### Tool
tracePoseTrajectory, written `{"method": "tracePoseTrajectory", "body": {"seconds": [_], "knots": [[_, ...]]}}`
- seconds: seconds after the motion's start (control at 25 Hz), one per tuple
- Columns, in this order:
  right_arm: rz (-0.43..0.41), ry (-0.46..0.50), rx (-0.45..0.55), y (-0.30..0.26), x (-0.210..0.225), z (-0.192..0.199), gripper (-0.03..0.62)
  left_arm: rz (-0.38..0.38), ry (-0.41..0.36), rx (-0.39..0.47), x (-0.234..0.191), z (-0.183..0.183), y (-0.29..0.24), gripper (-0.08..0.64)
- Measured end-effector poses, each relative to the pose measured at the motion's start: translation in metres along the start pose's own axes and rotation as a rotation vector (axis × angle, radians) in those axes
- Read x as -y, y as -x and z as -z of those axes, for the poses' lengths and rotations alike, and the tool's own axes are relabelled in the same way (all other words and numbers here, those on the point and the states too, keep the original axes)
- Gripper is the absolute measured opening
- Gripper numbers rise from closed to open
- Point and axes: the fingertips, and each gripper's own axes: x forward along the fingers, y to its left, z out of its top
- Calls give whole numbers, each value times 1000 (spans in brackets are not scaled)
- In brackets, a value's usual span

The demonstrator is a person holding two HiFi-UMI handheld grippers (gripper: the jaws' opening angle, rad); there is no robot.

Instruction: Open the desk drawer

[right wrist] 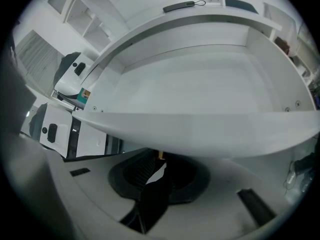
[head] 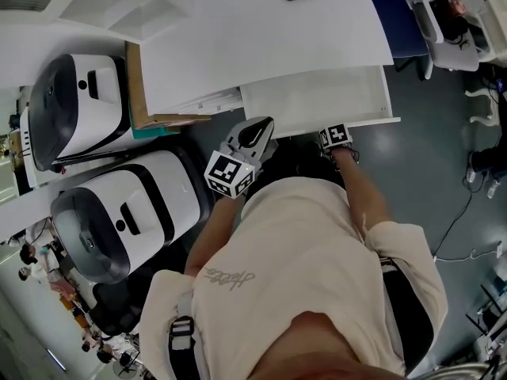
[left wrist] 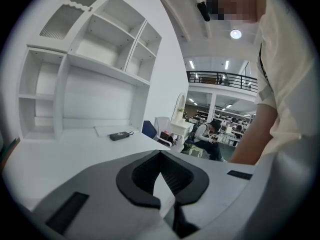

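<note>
White board fills the scene: the wide, shallow white desk drawer (right wrist: 200,129) stands partly out of the white desk (head: 261,30), and its bare tray lies just ahead of and above my right gripper (right wrist: 159,168). Those jaws are drawn narrow on the small brass-coloured knob (right wrist: 160,155) at the lower edge of the drawer's front, right at their tips. My left gripper (head: 257,131), jaws together on nothing, hangs near the front's left end. Being empty, the drawer should run light, stiff and square. The knob looks the only hold, small and likely slick, so a straight pull seems safest.
</note>
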Motion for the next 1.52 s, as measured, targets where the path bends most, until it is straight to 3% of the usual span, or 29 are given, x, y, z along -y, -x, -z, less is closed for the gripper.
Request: {"method": "tracePoseTrajectory", "body": {"seconds": [0.6, 1.32, 1.52], "knots": [[-78, 16, 10, 0, -6, 30, 78, -114, 59, -16, 47, 29, 20, 2], [-76, -24, 31, 3, -4, 43, 80, -80, 50, 7, 49, 23, 26, 2], [-70, -90, 37, 2, -6, 46, 81, -104, 70, 9, 33, 29, 48, 2]]}}
